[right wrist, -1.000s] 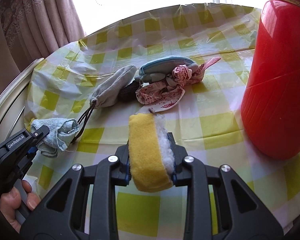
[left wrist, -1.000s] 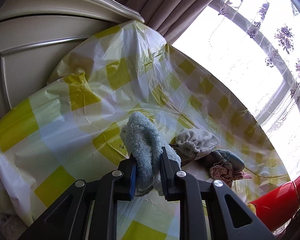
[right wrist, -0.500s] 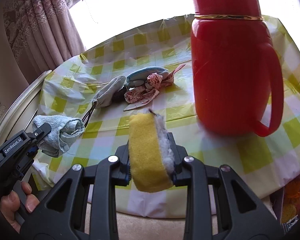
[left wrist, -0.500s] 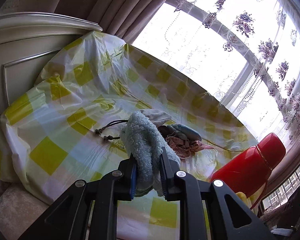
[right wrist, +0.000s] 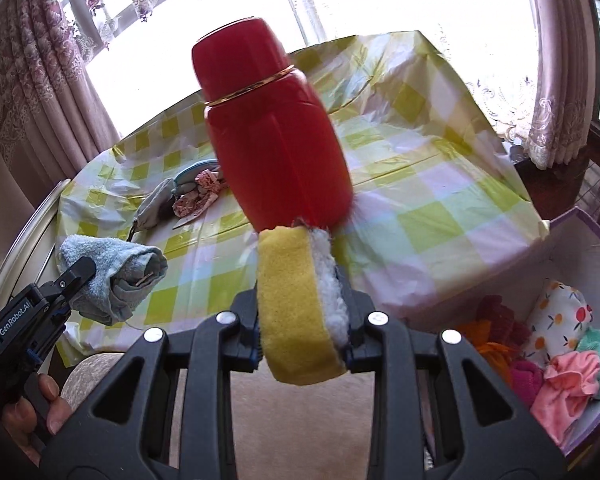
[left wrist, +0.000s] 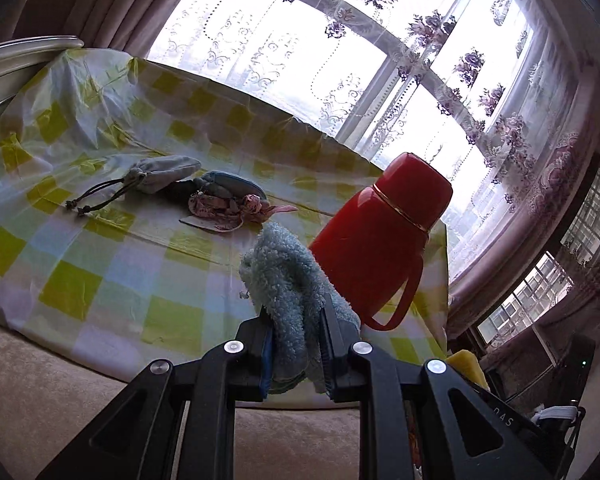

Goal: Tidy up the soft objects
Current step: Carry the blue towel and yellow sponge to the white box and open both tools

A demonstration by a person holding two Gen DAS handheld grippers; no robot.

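While two tongs grip one blue towel and one yellow sponge.

One red flask, one blue towel, one yellow sponge, one grey drawstring pouch, one box of assorted cloths.

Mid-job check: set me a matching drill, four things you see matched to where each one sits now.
Things:
1. blue towel
2. yellow sponge
3. red thermos
4. grey drawstring pouch

Places:
A. standing upright on the checked tablecloth
B. clamped in the right gripper
C. lying on the cloth beside the pink fabric
D. clamped in the left gripper

Pairs: 1-D, 2-B, 3-A, 4-C
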